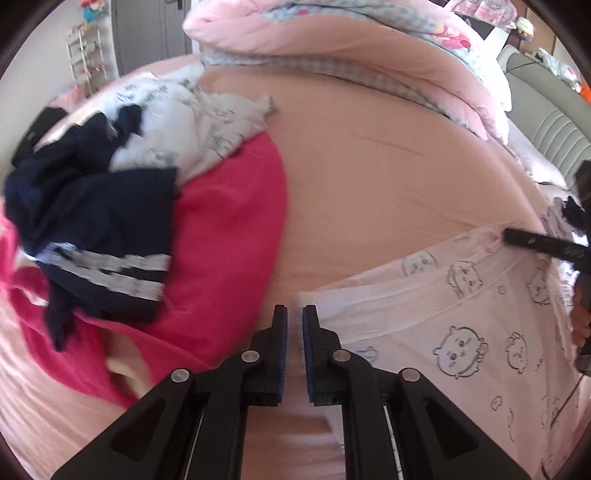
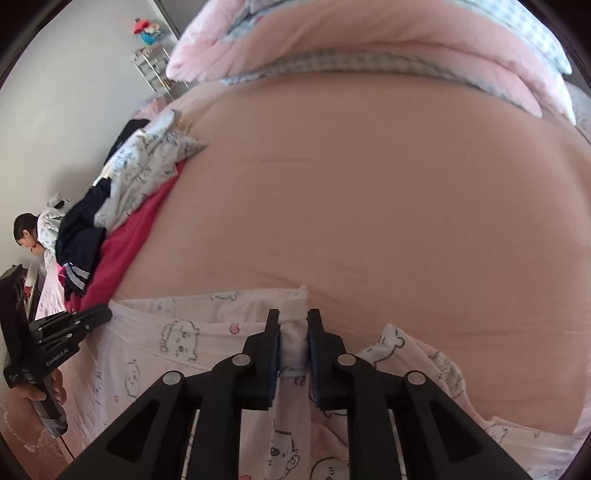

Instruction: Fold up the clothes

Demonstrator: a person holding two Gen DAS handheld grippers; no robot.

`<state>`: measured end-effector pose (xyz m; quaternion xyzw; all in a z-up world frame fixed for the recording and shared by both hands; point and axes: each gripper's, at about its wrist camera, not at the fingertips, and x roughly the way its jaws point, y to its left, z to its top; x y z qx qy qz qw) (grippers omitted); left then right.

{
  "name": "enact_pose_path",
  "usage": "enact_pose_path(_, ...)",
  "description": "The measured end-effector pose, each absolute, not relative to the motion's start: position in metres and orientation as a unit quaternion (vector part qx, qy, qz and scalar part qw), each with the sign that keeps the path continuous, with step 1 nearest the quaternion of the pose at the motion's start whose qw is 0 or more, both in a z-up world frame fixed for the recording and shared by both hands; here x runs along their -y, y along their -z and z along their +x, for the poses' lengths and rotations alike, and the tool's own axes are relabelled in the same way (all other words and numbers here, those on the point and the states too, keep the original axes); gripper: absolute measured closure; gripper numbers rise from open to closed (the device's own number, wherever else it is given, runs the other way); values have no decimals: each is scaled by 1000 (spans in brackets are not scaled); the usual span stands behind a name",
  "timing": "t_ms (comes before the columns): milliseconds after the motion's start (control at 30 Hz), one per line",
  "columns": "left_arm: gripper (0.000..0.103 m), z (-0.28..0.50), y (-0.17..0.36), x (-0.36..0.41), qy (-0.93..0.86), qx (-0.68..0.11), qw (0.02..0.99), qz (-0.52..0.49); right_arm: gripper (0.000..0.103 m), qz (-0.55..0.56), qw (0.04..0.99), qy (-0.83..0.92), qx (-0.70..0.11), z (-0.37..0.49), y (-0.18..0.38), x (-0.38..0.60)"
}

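The pale pink printed garment [image 2: 177, 339] lies flat at the bed's [image 2: 369, 192] near edge; the right gripper [image 2: 293, 343] pinches its far hem; the left gripper [image 1: 294, 325], narrowly parted, holds nothing beside its corner; a clothes pile [image 1: 110, 206] lies at the left edge.

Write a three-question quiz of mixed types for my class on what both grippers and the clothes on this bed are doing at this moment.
1. True or false: the right gripper is shut on a fold of the pink printed garment.
2. Multiple choice: the navy garment with white stripes lies on (A) the magenta garment, (B) the pink duvet, (C) the floor.
3. Fill in: between its fingers the left gripper holds ____.

Key: 1 true; 2 A; 3 nothing, its jaws stand slightly apart over the bed sheet, just beside the garment's edge.
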<state>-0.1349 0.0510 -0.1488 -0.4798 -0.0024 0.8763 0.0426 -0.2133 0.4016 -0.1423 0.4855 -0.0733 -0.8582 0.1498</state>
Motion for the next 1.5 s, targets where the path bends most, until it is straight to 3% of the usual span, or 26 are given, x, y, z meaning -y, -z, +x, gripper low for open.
enact_pose_path(67,95,-130,142,-49,-880,6,59,-472,54,461,147,873,53,-207,127,-401)
enact_pose_path(167,94,-124,133,-62,-880,-7,112,-463,53,440,152,885,13,-200,110,-393)
enact_pose_path(300,92,-121,140,-97,-866,-58,164,-468,53,488,216,842,-77,-197,133,-347)
enact_pose_path(367,81,-119,148,-113,-858,-68,174,-478,53,507,217,825,-121,-194,152,-327)
enact_pose_path(400,77,-120,153,-117,-855,-69,177,-483,53,517,211,821,-125,-194,162,-324)
enact_pose_path(433,65,-123,157,-119,-852,-69,179,-487,53,523,206,819,-118,-195,168,-324)
enact_pose_path(467,62,-124,160,-120,-852,-69,179,-488,53,524,202,821,-105,-196,173,-326)
enact_pose_path(533,63,-122,164,-122,-853,-71,173,-487,56,514,197,830,-92,-194,174,-328)
enact_pose_path(567,76,-123,167,-124,-854,-73,170,-486,71,510,197,833,-90,-192,174,-328)
enact_pose_path(600,84,-124,167,-125,-856,-74,168,-484,92,507,201,834,-82,-191,173,-329)
enact_pose_path(633,90,-122,166,-125,-858,-74,167,-480,94,508,204,834,-68,-190,172,-331)
enact_pose_path(800,98,-114,154,-128,-872,-72,162,-457,98,494,206,844,-32,-189,162,-338)
enact_pose_path(1300,99,-128,153,-125,-886,-62,151,-433,99,427,184,885,-18,-198,128,-337)
enact_pose_path(1400,96,-143,177,-120,-862,-38,154,-481,99,486,175,856,11,-216,143,-343)
enact_pose_path(1500,95,-143,165,-107,-869,2,154,-470,97,515,181,837,29,-216,149,-347)
